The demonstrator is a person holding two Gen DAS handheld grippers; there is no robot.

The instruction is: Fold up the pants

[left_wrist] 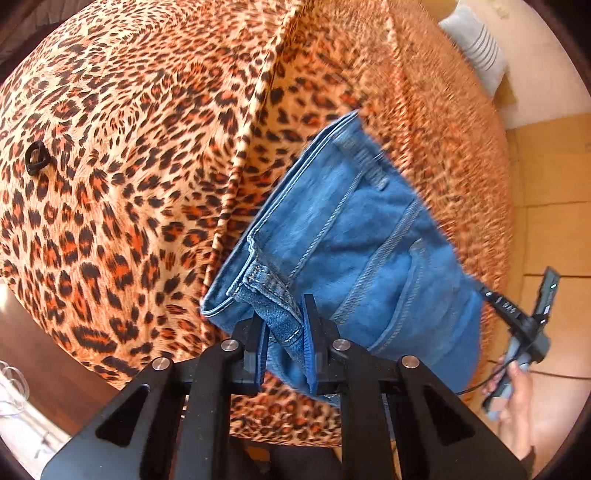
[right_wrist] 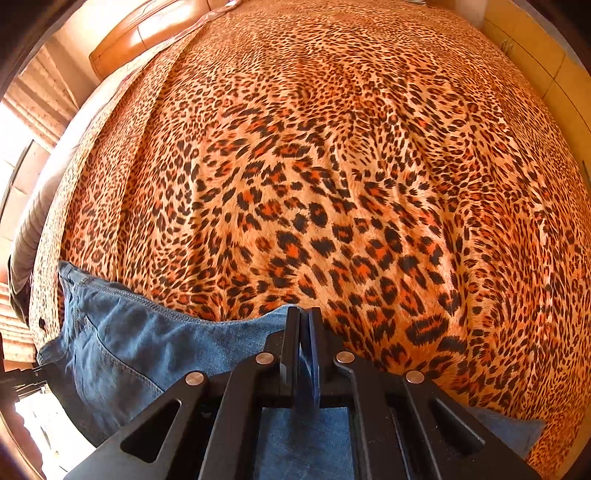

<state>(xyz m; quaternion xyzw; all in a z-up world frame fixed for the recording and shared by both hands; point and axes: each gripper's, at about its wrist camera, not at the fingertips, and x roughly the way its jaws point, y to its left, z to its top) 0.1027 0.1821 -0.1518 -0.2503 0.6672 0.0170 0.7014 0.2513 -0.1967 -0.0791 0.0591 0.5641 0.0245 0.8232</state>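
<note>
Blue denim pants (left_wrist: 354, 240) hang over a bed with a leopard-print cover (left_wrist: 129, 184). My left gripper (left_wrist: 286, 332) is shut on the pants at the waistband, with cloth bunched between its pads. The other gripper's handle and the person's hand (left_wrist: 517, 373) show at the right edge, by the far corner of the denim. In the right wrist view the pants (right_wrist: 147, 354) stretch leftward from my right gripper (right_wrist: 304, 328), which is shut on a thin edge of the denim. The leopard cover (right_wrist: 332, 166) fills the view beyond.
A small black ring-like object (left_wrist: 36, 158) lies on the cover at left. A striped pillow (left_wrist: 476, 48) sits past the bed at upper right. Wooden cupboards (right_wrist: 546, 70) stand along the bed's right side and a wooden headboard (right_wrist: 147, 26) at the far left.
</note>
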